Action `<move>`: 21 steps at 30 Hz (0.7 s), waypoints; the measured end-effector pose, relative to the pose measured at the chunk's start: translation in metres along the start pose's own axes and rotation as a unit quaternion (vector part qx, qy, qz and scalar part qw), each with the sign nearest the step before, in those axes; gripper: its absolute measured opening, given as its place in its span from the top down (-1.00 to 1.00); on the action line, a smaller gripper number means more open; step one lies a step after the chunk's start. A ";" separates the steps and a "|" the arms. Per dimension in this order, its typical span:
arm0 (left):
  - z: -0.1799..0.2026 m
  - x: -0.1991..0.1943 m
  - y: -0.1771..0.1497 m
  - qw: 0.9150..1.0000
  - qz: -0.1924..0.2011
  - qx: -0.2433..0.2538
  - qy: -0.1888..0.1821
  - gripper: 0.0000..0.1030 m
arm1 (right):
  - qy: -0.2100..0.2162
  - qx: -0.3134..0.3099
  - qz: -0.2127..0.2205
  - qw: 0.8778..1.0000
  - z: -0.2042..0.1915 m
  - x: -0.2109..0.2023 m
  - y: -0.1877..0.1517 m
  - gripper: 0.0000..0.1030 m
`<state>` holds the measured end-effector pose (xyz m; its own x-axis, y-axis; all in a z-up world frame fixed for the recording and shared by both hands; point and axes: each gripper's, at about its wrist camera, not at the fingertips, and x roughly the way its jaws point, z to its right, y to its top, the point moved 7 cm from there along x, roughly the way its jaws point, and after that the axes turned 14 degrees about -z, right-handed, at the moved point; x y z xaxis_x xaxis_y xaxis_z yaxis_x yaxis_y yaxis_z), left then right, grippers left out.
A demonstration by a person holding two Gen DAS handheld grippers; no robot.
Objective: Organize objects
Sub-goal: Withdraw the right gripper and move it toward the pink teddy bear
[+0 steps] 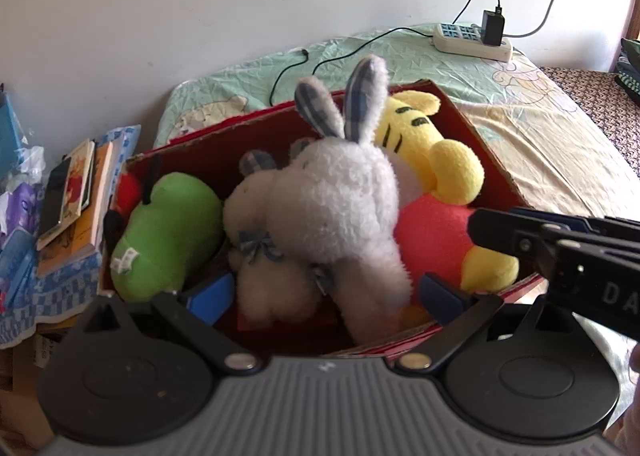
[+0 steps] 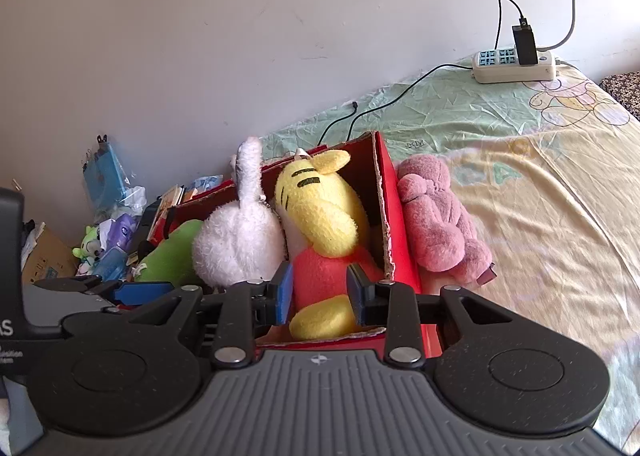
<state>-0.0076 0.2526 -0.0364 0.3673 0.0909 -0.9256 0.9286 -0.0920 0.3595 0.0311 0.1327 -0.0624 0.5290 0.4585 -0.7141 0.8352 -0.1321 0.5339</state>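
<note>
A red cardboard box (image 1: 486, 144) on the bed holds a green plush (image 1: 168, 232), a white rabbit (image 1: 340, 192) with checked ears and a yellow bear (image 1: 452, 168) in a red shirt. My left gripper (image 1: 326, 296) is open wide at the box's near edge, its blue pads either side of the rabbit's legs without pressing them. My right gripper (image 2: 320, 292) has its pads narrowed onto the bear's (image 2: 320, 208) red shirt and yellow leg inside the box (image 2: 400, 224). A pink plush (image 2: 436, 224) lies on the bed just outside the box's right wall.
A power strip (image 2: 516, 68) with a black charger and a trailing cable lies on the bedsheet by the wall. Books (image 1: 76, 192), bags and small toys are piled left of the box. Bare bedsheet stretches to the right of the pink plush.
</note>
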 end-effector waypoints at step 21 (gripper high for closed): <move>0.034 -0.036 -0.003 0.997 -0.004 -0.073 0.007 -0.93 | 0.031 -0.075 -0.016 0.997 0.031 -0.040 0.016 0.37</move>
<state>-0.0251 0.2157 -0.0086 0.3595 0.1045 -0.9273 0.9290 0.0532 0.3662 0.0276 0.0847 -0.0397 0.4876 0.5148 -0.7051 0.8174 0.0145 0.5758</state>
